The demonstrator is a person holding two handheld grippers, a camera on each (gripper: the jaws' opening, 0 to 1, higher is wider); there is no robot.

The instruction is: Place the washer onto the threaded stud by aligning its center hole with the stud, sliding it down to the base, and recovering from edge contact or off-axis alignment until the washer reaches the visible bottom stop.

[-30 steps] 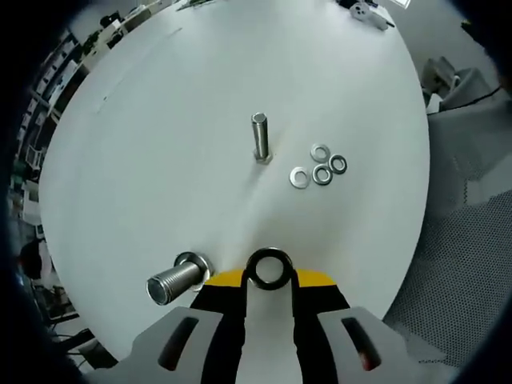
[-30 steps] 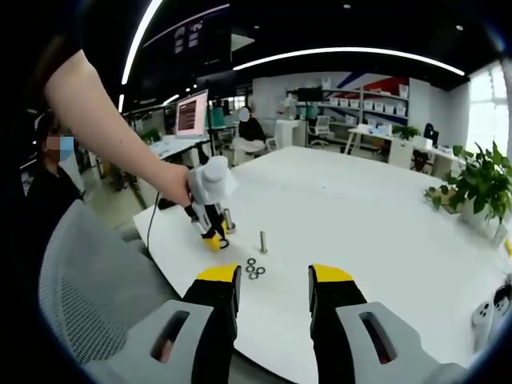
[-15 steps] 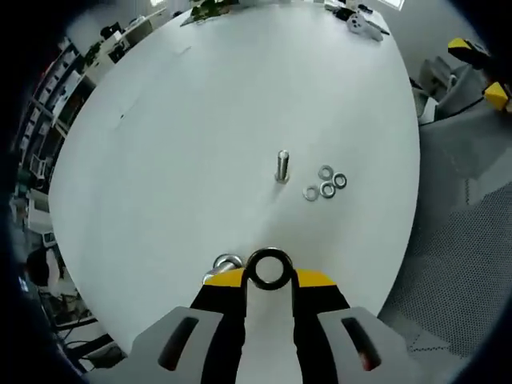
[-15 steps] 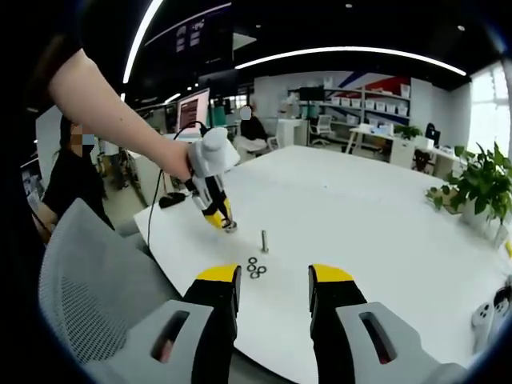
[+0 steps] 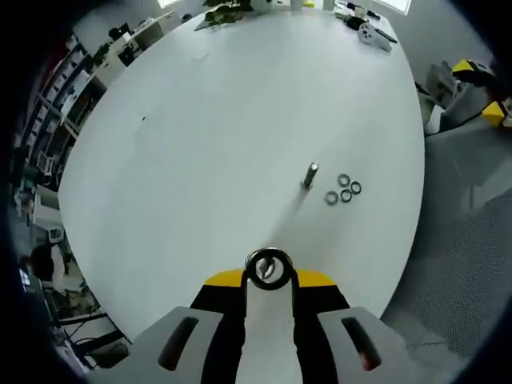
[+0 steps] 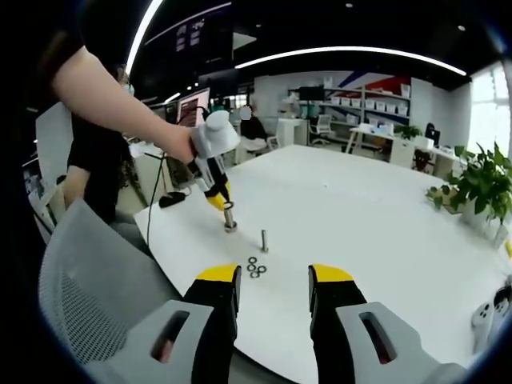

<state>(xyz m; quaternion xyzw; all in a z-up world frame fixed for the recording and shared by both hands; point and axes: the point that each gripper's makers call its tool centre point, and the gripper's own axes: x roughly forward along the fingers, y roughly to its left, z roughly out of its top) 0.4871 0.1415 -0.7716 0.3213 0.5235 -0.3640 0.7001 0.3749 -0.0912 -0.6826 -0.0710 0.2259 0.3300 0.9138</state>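
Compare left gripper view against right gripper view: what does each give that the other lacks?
Left gripper view: the washer clamped in the fingers of the left gripper. Right gripper view: the wide stud standing just below the left gripper's tip, and the right gripper open, holding nothing. Both: the thin stud, the spare washers beside it, the white table.

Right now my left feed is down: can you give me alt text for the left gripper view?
The left hand-held gripper holds a metal washer upright between its yellow-tipped jaws, high above a round white table. Farther out on the table, a slimmer threaded stud stands upright, with four loose washers lying clustered just beside it.
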